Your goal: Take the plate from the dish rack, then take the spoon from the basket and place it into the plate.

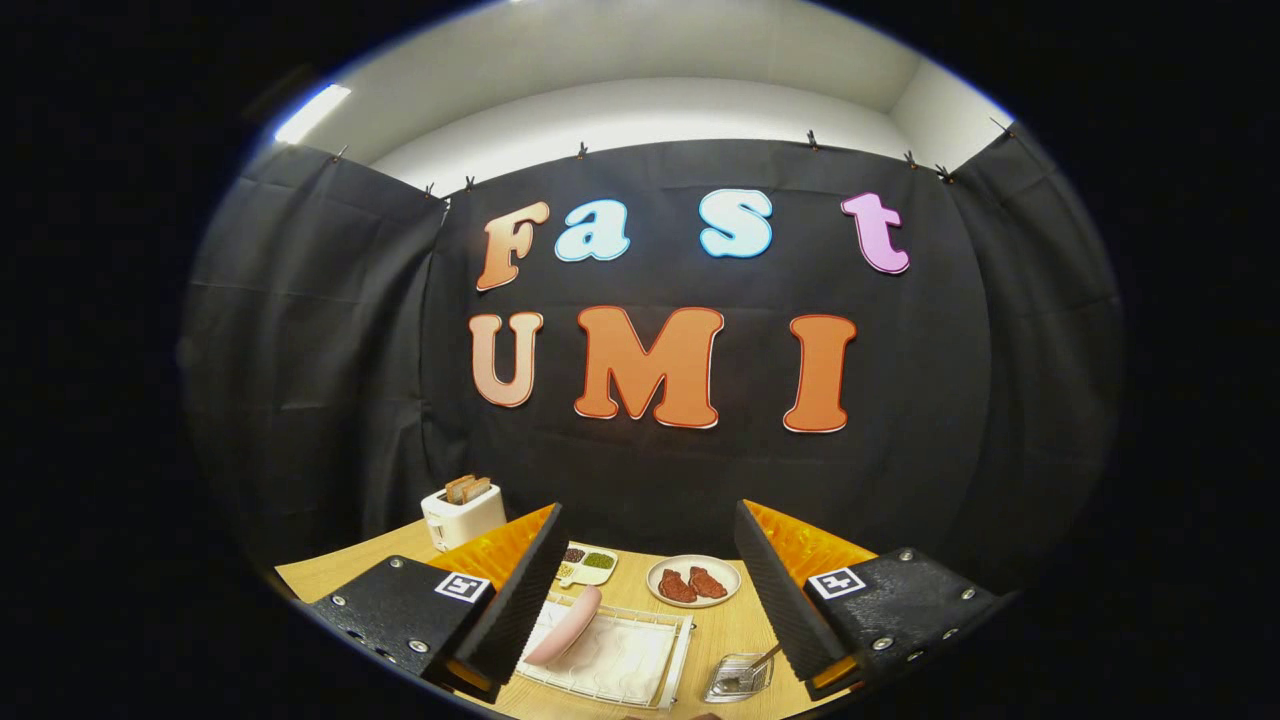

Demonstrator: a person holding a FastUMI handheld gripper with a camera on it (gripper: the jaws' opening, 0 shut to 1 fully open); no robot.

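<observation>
Here we held the gripper (pixel 648 580) with its fingers wide apart, gripping nothing. Between them we saw a pink round plate (pixel 566 624) leaning in the white wire dish rack (pixel 612 658). A metal spoon (pixel 757 664) stood in the small clear basket (pixel 738 678) beside the right finger.

1 toaster (pixel 462 515) w/ 2 toast slices, left of centre. 1 dish rack (pixel 640 668) w/ 1 pink plate (pixel 566 626), bottom centre. 1 basket (pixel 738 678) w/ 1 spoon (pixel 762 660). 1 sauce tray (pixel 588 565), 1 white plate (pixel 693 580) w/ 2 meat pcs. 1 gripper (pixel 645 585), 2 fingers, spread wide.
</observation>
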